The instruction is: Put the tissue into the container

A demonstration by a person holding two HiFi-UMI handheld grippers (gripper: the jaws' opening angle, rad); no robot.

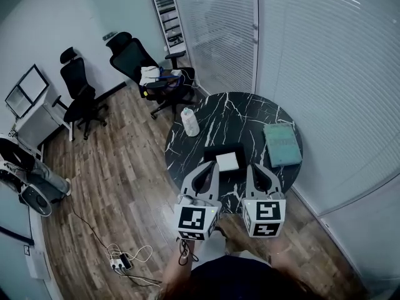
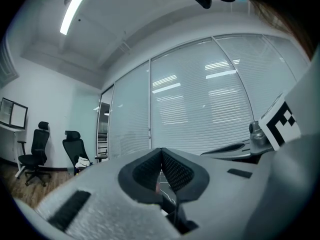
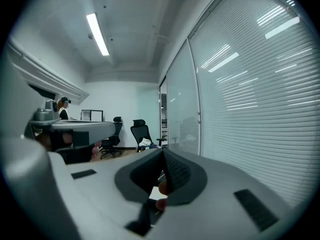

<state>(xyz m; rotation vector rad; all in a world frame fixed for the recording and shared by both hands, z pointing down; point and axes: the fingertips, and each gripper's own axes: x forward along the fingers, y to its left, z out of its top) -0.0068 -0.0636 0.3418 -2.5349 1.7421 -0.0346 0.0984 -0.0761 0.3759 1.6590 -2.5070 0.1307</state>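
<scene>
A white tissue (image 1: 227, 160) lies flat inside a black square container (image 1: 215, 152) near the front of the round black marble table (image 1: 240, 114). My left gripper (image 1: 207, 165) is held just in front of the container's near left corner, and its jaws (image 2: 161, 154) are pressed together with nothing between them. My right gripper (image 1: 255, 166) hovers beside the container's near right corner, shut and empty (image 3: 162, 155). Both point level across the table toward the glass wall.
A white cylindrical canister (image 1: 189, 122) stands at the table's left edge. A teal flat box (image 1: 281, 144) lies on the right side. Two black office chairs (image 1: 150, 74) stand behind on the wood floor. A blind-covered glass wall (image 1: 312, 55) runs along the right, and cables with a power strip (image 1: 122, 261) lie on the floor.
</scene>
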